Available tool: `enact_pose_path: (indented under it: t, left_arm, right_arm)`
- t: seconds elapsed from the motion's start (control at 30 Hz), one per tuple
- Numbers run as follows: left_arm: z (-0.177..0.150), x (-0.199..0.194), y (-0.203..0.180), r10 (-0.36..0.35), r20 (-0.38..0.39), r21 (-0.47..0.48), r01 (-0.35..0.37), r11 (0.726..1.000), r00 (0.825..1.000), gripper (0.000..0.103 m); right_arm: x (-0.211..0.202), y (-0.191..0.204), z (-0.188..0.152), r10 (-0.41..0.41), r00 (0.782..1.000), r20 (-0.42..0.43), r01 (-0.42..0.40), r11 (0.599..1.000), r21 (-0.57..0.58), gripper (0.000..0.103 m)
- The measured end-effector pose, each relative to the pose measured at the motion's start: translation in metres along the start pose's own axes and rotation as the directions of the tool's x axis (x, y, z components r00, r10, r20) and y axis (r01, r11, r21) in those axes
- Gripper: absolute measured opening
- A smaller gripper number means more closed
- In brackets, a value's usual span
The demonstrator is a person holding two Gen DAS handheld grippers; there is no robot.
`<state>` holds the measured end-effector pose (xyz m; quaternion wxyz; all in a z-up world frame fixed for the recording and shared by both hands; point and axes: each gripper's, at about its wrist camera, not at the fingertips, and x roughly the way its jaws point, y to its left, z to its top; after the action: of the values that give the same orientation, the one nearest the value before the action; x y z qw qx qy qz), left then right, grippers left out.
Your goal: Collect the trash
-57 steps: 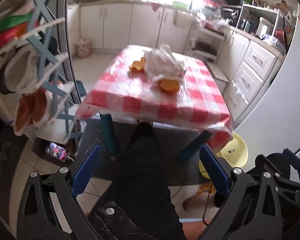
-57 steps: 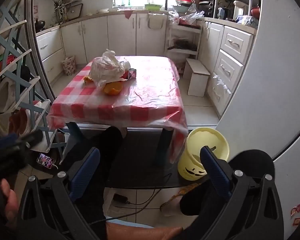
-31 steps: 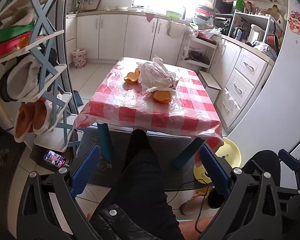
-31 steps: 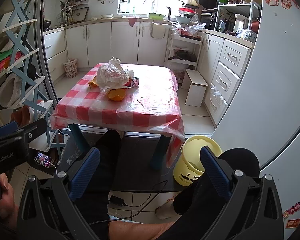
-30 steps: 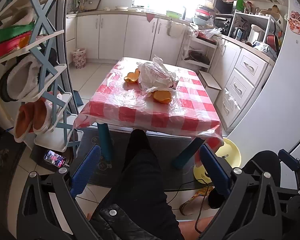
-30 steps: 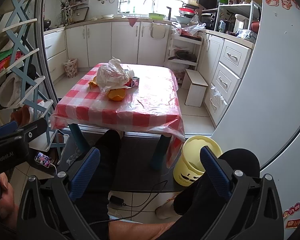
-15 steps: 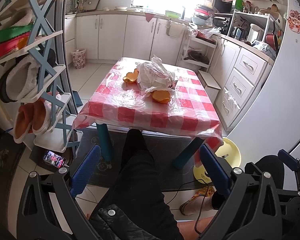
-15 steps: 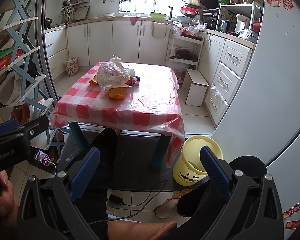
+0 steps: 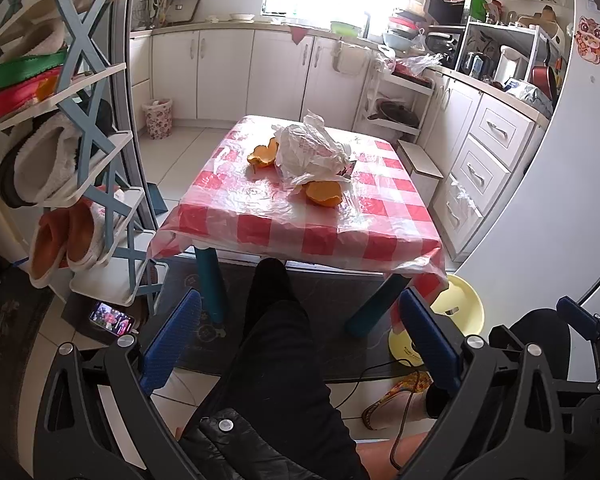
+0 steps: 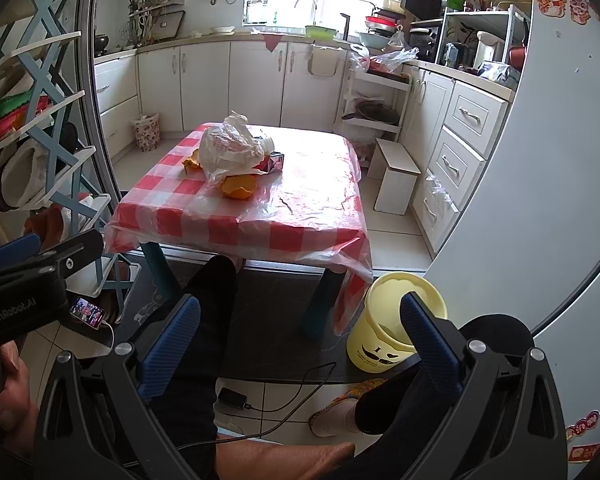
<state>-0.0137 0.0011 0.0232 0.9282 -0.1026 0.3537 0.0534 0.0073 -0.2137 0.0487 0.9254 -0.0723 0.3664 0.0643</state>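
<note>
I see the checked counter (image 9: 300, 224) ahead, well apart from both claws. Beside its right leg on the floor stands a yellow bin (image 10: 396, 320). On the counter lies a crumpled white plastic bag (image 9: 312, 152), with orange peel (image 9: 324, 194) touching its near edge and more peel (image 9: 262, 155) at its left. My left claw (image 9: 300, 340) and right claw (image 10: 300, 340) both hang spread wide, holding nothing.

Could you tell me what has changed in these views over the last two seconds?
Both cameras tilted upward and steadied, so the table sits lower in view and more kitchen shows. Nothing was gripped or released: the left gripper and right gripper stay open and empty. The plastic bag, orange peels and yellow bin have not moved.
</note>
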Motion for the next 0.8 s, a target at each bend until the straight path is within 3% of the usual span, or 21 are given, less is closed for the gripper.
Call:
enact_pose_path:
  t: [0.8]
  left_arm:
    - [0.0009, -0.0022, 0.0035, 0.004, 0.0, 0.0, -0.004, 1.0, 1.0, 0.095]
  right_arm:
    - [0.0017, 0.0048, -0.0003, 0.006, 1.0, 0.0, -0.006, 1.0, -0.012, 0.096]
